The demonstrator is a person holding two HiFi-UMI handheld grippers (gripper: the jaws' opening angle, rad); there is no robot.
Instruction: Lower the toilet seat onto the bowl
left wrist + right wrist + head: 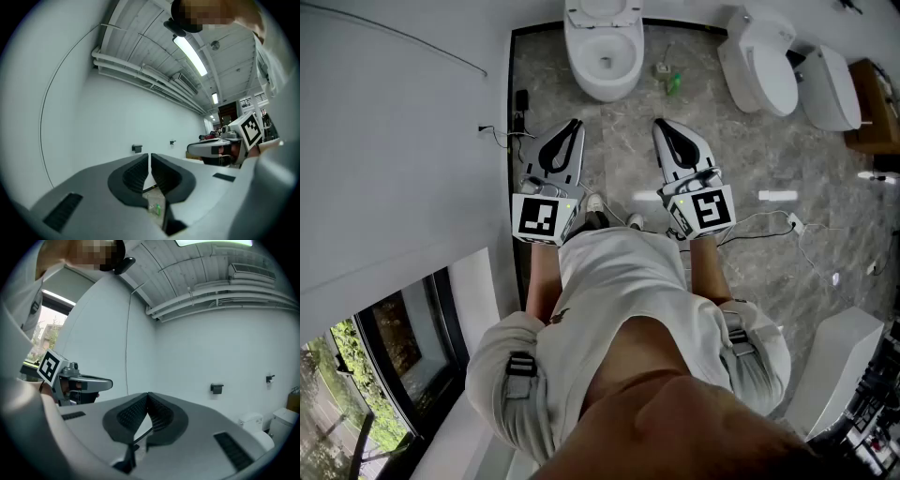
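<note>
A white toilet [602, 58] stands at the far end of the grey stone floor, its bowl open to view and its seat [603, 9] raised at the back. Both grippers are held side by side well short of it, pointing toward it. My left gripper [575, 125] is shut with nothing between its jaws, only a thin slit showing in the left gripper view [149, 157]. My right gripper [659, 125] is shut and empty too, its pads meeting in the right gripper view [147, 397]. Both gripper views look up at a white wall and do not show the toilet.
Two more white toilets [761, 64] [831, 88] stand at the right, next to a wooden piece [874, 111]. A green item [673, 83] lies beside the near toilet. Cables [787, 223] trail over the floor. A white wall [394, 141] borders the left, and a white box [839, 361] stands at lower right.
</note>
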